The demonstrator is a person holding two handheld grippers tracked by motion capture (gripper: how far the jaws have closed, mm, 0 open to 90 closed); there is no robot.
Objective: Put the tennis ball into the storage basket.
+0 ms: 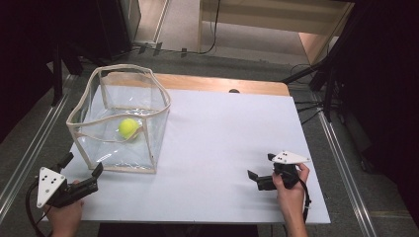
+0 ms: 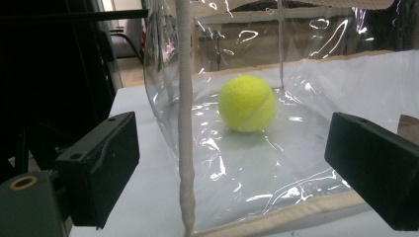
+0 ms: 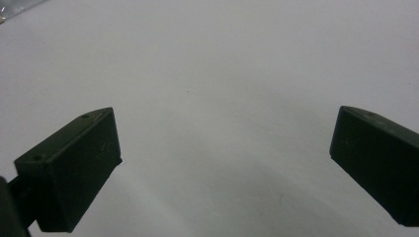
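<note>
A yellow felt tennis ball (image 1: 129, 128) lies on the floor of a clear plastic box with cream fabric trim (image 1: 84, 102), which stands at the near left corner of the white table board (image 1: 232, 148). The left gripper (image 1: 81, 165) hovers just off that box's near left corner, jaws spread wide and empty (the ball sits between them in the left gripper view). The right gripper (image 1: 260, 167) waits near the board's near right corner, jaws likewise wide apart over bare board.

Lab-like recording space, white table (image 1: 222, 148) on aluminium rails (image 1: 29, 148), trailing floor cables (image 1: 306, 106), dark surrounding frames
</note>
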